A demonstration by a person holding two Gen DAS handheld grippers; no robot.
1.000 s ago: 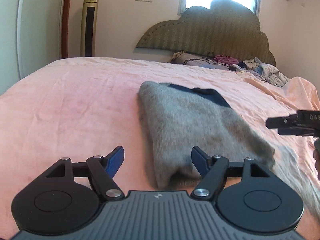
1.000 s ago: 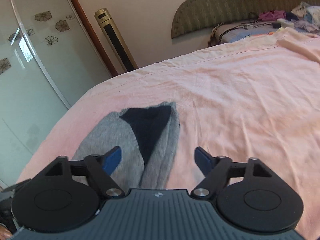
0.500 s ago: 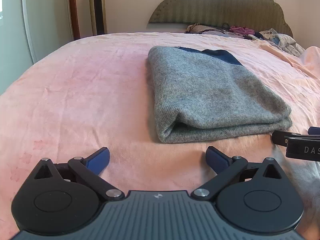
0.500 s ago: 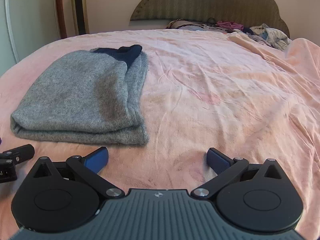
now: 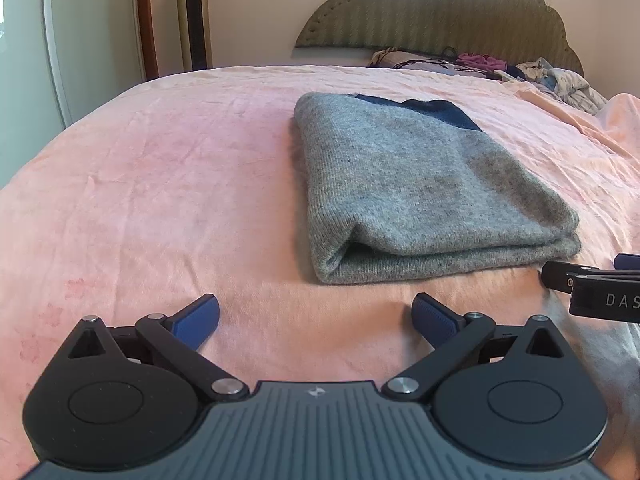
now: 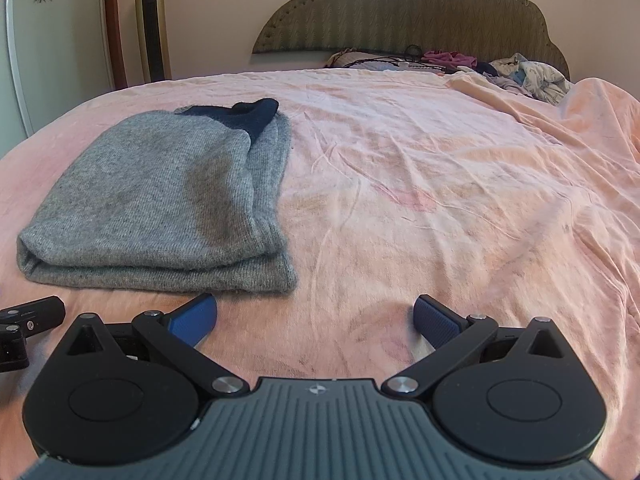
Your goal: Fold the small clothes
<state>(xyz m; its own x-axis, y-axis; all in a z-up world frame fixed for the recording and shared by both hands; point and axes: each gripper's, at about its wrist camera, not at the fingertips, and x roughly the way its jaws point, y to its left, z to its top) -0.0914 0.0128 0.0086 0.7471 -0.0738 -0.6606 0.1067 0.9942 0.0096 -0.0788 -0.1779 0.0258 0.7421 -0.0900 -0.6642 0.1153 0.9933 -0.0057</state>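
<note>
Left gripper (image 5: pixel 315 318) beside sweater (image 5: pixel 420 184), right-view stain

right gripper (image 5: pixel 592 292) cut by frame edge, headboard clutter (image 6: pixel 460 62) indistinct

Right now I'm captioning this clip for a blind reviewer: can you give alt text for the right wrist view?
A folded grey knit sweater with a navy collar lies on a pink bedsheet, ahead and left of the open, empty right gripper. The left gripper's tip shows at the left edge. A padded headboard and a heap of clothes lie beyond.
</note>
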